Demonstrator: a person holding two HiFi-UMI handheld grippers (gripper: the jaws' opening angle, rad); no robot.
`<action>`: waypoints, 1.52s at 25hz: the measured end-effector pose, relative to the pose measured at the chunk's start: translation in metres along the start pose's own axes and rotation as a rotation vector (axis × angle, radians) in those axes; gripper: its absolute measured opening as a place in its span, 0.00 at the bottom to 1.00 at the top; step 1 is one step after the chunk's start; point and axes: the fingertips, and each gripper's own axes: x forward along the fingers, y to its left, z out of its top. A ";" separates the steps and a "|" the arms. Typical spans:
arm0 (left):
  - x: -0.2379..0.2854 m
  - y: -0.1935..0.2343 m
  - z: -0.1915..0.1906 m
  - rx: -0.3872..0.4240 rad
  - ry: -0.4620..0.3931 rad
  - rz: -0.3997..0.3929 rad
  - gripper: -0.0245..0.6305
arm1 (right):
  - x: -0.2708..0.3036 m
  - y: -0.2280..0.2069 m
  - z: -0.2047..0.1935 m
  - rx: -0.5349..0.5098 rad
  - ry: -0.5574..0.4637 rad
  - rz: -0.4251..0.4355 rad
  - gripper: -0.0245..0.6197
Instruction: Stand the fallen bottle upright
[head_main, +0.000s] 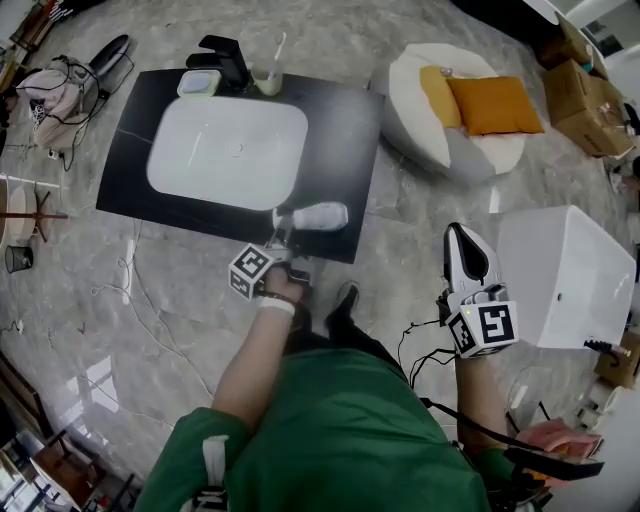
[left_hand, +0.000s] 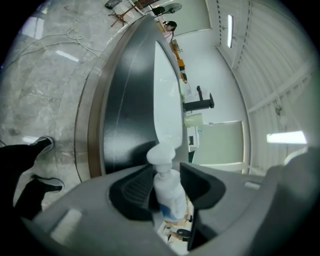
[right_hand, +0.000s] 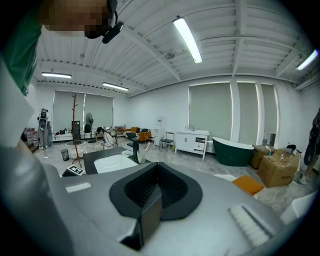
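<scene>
A white pump bottle (head_main: 320, 215) lies on its side near the front edge of the black counter (head_main: 340, 120), pump end to the left. My left gripper (head_main: 283, 238) reaches up to that pump end. In the left gripper view the bottle (left_hand: 167, 192) sits between the jaws of the left gripper (left_hand: 167, 172), pump head pointing away, and the pads stand open around it without a clear squeeze. My right gripper (head_main: 462, 240) hangs off to the right over the floor, well away from the counter. In its own view the right gripper (right_hand: 157, 167) is shut with nothing in it.
A white sink basin (head_main: 228, 150) fills the counter's middle, with a black faucet (head_main: 225, 60), a cup (head_main: 267, 80) and a soap dish (head_main: 200, 82) behind it. A white beanbag with orange cushions (head_main: 455, 110), a white box (head_main: 565, 275) and cardboard boxes (head_main: 585, 95) stand on the right.
</scene>
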 end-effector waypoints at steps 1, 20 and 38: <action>0.001 0.000 0.002 -0.004 -0.009 -0.002 0.29 | -0.001 -0.001 -0.002 -0.003 0.001 -0.001 0.04; 0.001 -0.036 0.013 0.309 0.024 0.019 0.20 | -0.014 -0.010 0.007 0.040 -0.027 -0.045 0.04; -0.008 -0.120 -0.068 1.107 0.213 -0.133 0.19 | -0.046 -0.027 0.012 0.086 -0.090 -0.093 0.04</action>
